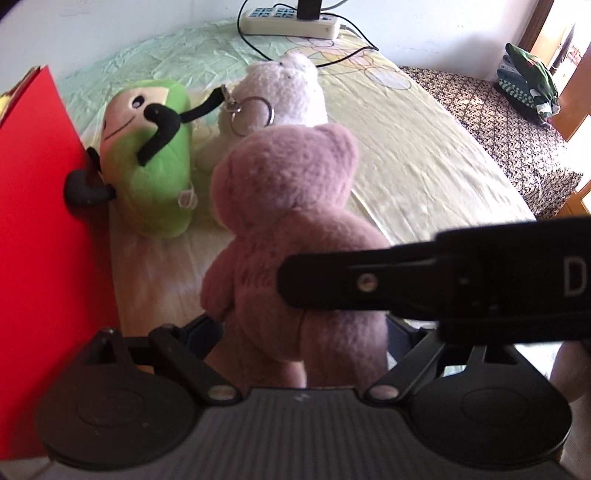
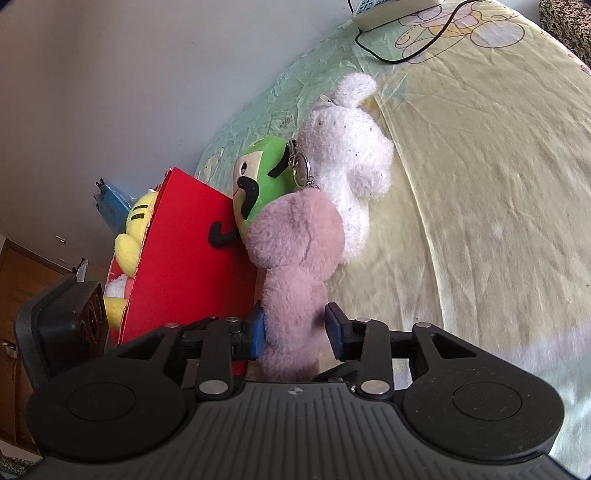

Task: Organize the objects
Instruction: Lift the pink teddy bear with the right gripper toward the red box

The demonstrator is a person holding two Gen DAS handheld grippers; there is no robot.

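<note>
A pink plush bear (image 1: 295, 206) stands upright on the yellow-green bed sheet (image 1: 424, 166), right next to a red box (image 1: 44, 258). My left gripper (image 1: 303, 328) is open, and the bear's lower body fills the gap between its fingers. My right gripper (image 2: 295, 326) is open too, its blue pads on either side of the bear (image 2: 295, 236); the left pad brushes the fur. One right-gripper finger (image 1: 369, 280) crosses in front of the bear's back in the left wrist view. Behind the bear a green plush (image 1: 155, 166) leans on the box, beside a white plush (image 1: 284, 88).
The red box (image 2: 184, 258) holds a yellow plush (image 2: 136, 229). A metal key ring (image 1: 251, 114) hangs from the green plush. A power strip (image 1: 288, 18) with a black cable lies at the bed's far edge. A patterned blanket (image 1: 498, 122) and folded clothes (image 1: 528, 81) are at right.
</note>
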